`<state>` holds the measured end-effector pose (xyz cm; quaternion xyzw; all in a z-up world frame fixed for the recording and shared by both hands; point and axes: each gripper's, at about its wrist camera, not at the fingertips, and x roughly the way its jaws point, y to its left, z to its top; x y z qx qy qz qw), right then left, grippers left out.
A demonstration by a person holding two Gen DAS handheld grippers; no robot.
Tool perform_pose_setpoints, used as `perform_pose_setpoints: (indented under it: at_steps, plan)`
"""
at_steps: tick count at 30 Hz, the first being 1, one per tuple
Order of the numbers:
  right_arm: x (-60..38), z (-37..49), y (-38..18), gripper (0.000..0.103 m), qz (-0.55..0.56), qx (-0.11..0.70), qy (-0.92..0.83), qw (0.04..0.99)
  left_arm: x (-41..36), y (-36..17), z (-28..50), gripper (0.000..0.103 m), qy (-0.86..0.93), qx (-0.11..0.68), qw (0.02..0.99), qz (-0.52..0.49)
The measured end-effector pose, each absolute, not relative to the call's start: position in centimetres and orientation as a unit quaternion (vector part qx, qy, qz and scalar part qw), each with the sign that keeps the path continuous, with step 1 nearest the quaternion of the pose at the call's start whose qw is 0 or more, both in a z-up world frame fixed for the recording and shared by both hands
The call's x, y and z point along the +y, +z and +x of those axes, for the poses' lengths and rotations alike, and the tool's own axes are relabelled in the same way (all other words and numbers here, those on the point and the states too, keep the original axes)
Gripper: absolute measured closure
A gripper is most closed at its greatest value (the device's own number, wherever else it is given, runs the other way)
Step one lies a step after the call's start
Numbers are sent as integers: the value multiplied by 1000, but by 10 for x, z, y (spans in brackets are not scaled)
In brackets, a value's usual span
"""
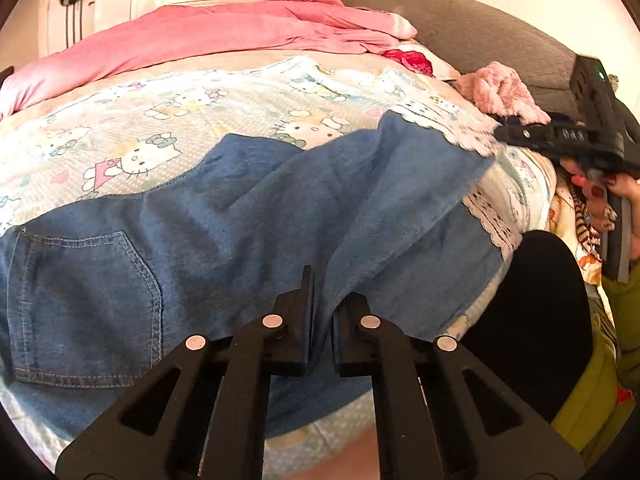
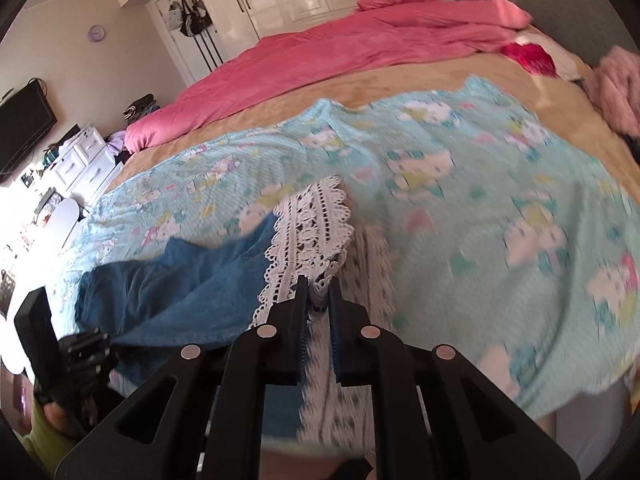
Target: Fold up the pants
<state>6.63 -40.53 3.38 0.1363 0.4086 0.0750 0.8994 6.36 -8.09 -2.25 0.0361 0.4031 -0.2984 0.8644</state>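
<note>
Pants (image 1: 240, 208) waist cut off; both jaws clenched on denim, lace hem (image 2: 312, 224) blurred.

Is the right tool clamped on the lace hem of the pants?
Yes, the right tool is shut on the white lace hem of the pants.

pants (image 1: 248, 208): blue denim — white lace hems
sheet (image 1: 168, 120): pale aqua, white cartoon cats
duvet (image 1: 208, 36): pink
headboard (image 1: 480, 28): grey
grippers: black
</note>
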Motion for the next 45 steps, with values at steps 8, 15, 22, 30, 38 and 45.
perform_pose_setpoints:
  at_steps: [8,15,22,30,38,45]
  plan:
    - [-408,27,-12,94,157,455,63,874,-84,-27,54,101,-303,415,856,58]
    - [-410,13,-17,94,153,461,57,872,-91,-38,44,101,-302,427,848,78]
    - [-417,2,-26,94,164,472,52,865,-93,-41,42,98,-302,432,846,85]
    - [-413,-1,-30,88,134,481,28,866,-96,-46,42,97,-303,435,843,93]
    - [-405,-10,9,69,85,423,6,902,-82,-37,28,61,-295,428,850,81]
    - [-348,29,15,57,18,426,115,897,-4,5,22,25,-207,371,905,-11]
